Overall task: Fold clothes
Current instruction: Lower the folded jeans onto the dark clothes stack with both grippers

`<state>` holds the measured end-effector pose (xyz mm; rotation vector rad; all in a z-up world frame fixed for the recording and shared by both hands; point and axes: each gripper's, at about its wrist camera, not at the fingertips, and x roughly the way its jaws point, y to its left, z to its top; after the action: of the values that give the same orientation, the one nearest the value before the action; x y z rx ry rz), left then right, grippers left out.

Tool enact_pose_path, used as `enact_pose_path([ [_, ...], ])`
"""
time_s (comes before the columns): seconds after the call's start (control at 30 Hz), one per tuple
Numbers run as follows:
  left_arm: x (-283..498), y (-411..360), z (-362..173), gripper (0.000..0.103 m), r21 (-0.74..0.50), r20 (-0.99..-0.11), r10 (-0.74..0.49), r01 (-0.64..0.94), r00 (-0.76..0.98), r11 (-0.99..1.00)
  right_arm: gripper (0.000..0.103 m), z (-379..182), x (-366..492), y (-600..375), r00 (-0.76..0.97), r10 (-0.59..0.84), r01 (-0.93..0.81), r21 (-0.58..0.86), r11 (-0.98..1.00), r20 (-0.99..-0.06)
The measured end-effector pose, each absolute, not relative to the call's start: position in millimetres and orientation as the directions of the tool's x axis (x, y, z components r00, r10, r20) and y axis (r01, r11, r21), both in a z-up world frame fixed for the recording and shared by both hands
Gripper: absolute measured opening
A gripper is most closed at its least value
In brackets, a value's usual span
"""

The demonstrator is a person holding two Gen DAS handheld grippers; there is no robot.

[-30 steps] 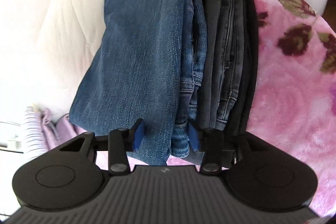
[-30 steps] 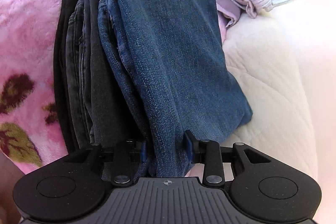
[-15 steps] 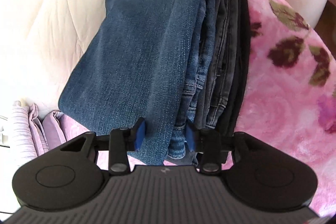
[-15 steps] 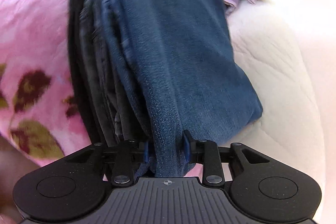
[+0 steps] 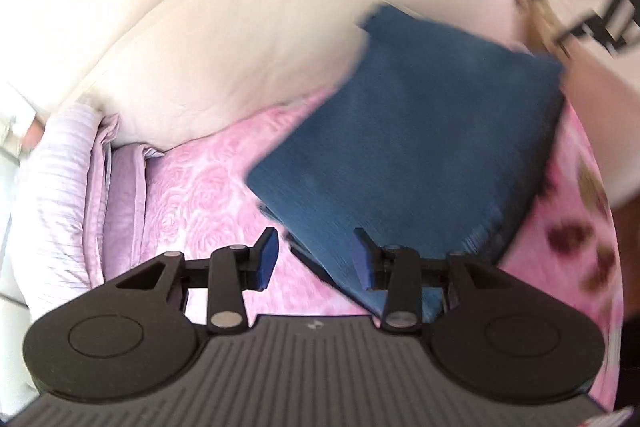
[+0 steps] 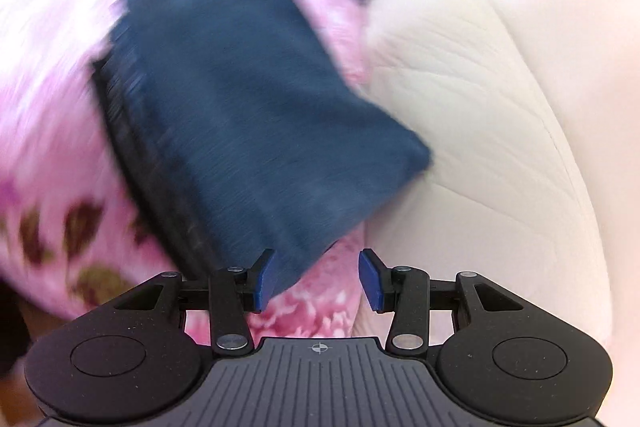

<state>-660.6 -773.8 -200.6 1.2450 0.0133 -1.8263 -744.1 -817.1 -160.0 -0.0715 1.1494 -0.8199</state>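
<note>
1. Left wrist view: my left gripper point(image 5: 314, 259) hangs with its blue-padded fingers spread apart and nothing between them. One pad overlaps the near corner of the folded jeans point(image 5: 404, 147), but I judge it is not pinching them.
2. Right wrist view: my right gripper point(image 6: 316, 279) is likewise spread wide and empty. The near corner of the same jeans point(image 6: 256, 119) sits just beyond its left pad.
3. The jeans lie on the pink floral blanket point(image 5: 216, 183), with one side resting against the cream quilted cushion point(image 5: 240, 39). I judge they sit here because this is the spot for finished items, and both grippers are released because the bundle needs no more holding.
4. The jeans look like a compact, thick blue rectangle. The top face is smooth mid-blue denim. Along one long edge, darker layers show stacked like pages, so several folds or garments lie beneath. Both views are motion-blurred, so stitching is unreadable.
5. A folded lilac striped cloth point(image 5: 60, 195) lies well apart from the jeans, beside the cushion. It could be another finished piece.
</note>
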Motion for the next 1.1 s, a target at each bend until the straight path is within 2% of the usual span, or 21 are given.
enact_pose_path([
  [0.1, -658.9, -813.9, -206.0, 0.034, 0.389, -0.747, -0.656, 0.727, -0.111, -0.566, 0.044, -134.1, -737.9, -866.0, 0.199, -0.567, 0.678, -0.306, 0.669, -0.799],
  [0.17, -651.2, -838.7, -211.0, 0.022, 0.339, -0.773, -0.625, 0.764, -0.106, -0.549, 0.044, -123.6, -734.0, -898.0, 0.227, -0.548, 0.749, -0.215, 0.626, -0.805],
  [0.2, -647.9, -850.1, -217.4, 0.020, 0.331, -0.790, -0.607, 0.773, -0.087, -0.541, 0.044, -120.7, -731.1, -912.8, 0.237, -0.547, 0.768, -0.190, 0.612, -0.803],
  [0.3, -636.7, -872.2, -239.2, 0.019, 0.300, -0.830, -0.553, 0.779, -0.071, -0.551, 0.044, -122.4, -719.3, -954.3, 0.253, -0.549, 0.803, -0.144, 0.579, -0.796],
  [0.5, -628.9, -878.2, -273.1, 0.018, 0.275, -0.839, -0.535, 0.772, -0.098, -0.573, 0.043, -153.5, -709.1, -1024.4, 0.211, -0.555, 0.856, -0.122, 0.503, -0.805],
  [0.63, -622.8, -880.8, -280.4, 0.018, 0.243, -0.838, -0.530, 0.784, -0.127, -0.571, 0.043, -203.2, -719.3, -1059.9, 0.196, -0.442, 0.915, 0.002, 0.403, -0.876],
  [0.77, -620.6, -886.9, -280.6, 0.018, 0.217, -0.845, -0.517, 0.793, -0.140, -0.570, 0.043, -207.0, -716.1, -1063.6, 0.168, -0.420, 0.911, -0.023, 0.413, -0.892],
  [0.87, -617.2, -888.6, -277.8, 0.018, 0.195, -0.850, -0.504, 0.798, -0.152, -0.571, 0.044, -191.3, -730.8, -1065.1, 0.198, -0.394, 0.941, 0.061, 0.334, -0.898],
  [1.0, -609.6, -881.2, -265.1, 0.019, 0.168, -0.833, -0.522, 0.814, -0.185, -0.557, 0.044, -152.0, -742.5, -1030.5, 0.218, -0.491, 0.948, 0.064, 0.311, -0.843],
  [1.1, -600.8, -861.9, -250.6, 0.019, 0.135, -0.809, -0.546, 0.835, -0.218, -0.533, 0.044, -134.9, -747.4, -983.9, 0.268, -0.490, 0.938, 0.109, 0.328, -0.830],
])
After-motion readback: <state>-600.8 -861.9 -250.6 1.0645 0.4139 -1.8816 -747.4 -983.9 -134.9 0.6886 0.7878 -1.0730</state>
